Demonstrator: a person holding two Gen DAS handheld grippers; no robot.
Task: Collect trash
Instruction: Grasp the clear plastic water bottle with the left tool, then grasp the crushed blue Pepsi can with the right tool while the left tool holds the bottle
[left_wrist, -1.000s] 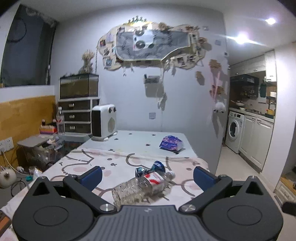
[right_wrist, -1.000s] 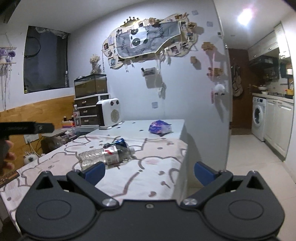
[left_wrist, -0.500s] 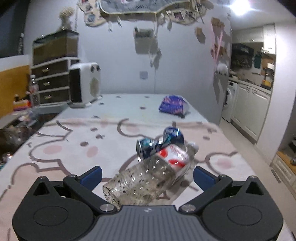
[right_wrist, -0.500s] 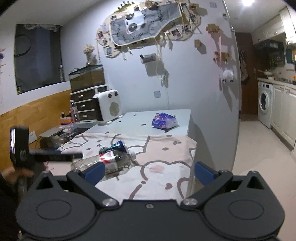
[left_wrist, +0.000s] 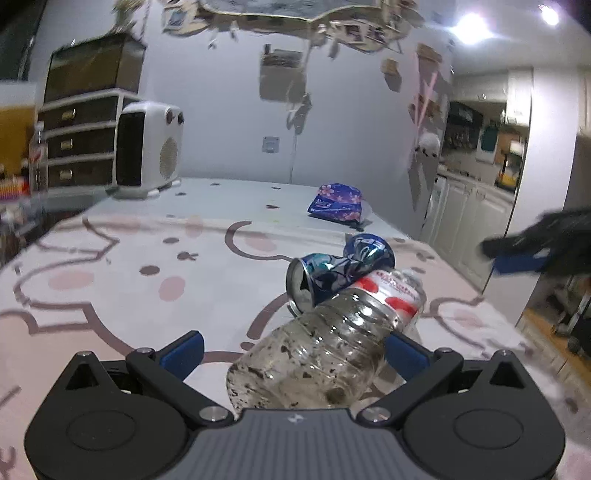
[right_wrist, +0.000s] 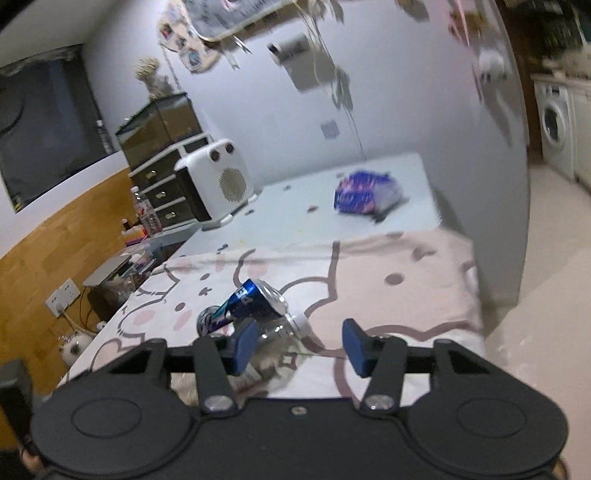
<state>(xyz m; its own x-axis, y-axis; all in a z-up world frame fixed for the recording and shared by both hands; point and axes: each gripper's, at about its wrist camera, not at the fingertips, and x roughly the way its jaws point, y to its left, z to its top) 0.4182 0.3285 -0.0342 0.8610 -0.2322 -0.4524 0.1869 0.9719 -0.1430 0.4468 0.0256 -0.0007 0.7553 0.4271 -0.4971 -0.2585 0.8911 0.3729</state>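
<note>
A clear plastic bottle with a red-and-white label lies on the pink-patterned tablecloth. Its base sits between the wide-apart fingers of my left gripper, which is open. A crushed blue can leans against the bottle's far side. In the right wrist view the bottle's white cap and neck lie between the fingers of my right gripper. Its jaws are closing but the pads do not press on the bottle. The can lies just beyond. A blue-purple packet rests farther back.
A white heater stands at the table's far left, with a drawer unit behind it. The table's right edge drops to the floor. A washing machine and kitchen cabinets stand to the right.
Both grippers came in low toward the bottle. The left one now straddles its base. The right one swung left over the table, rolled, and its jaws narrowed around the bottle's neck.
</note>
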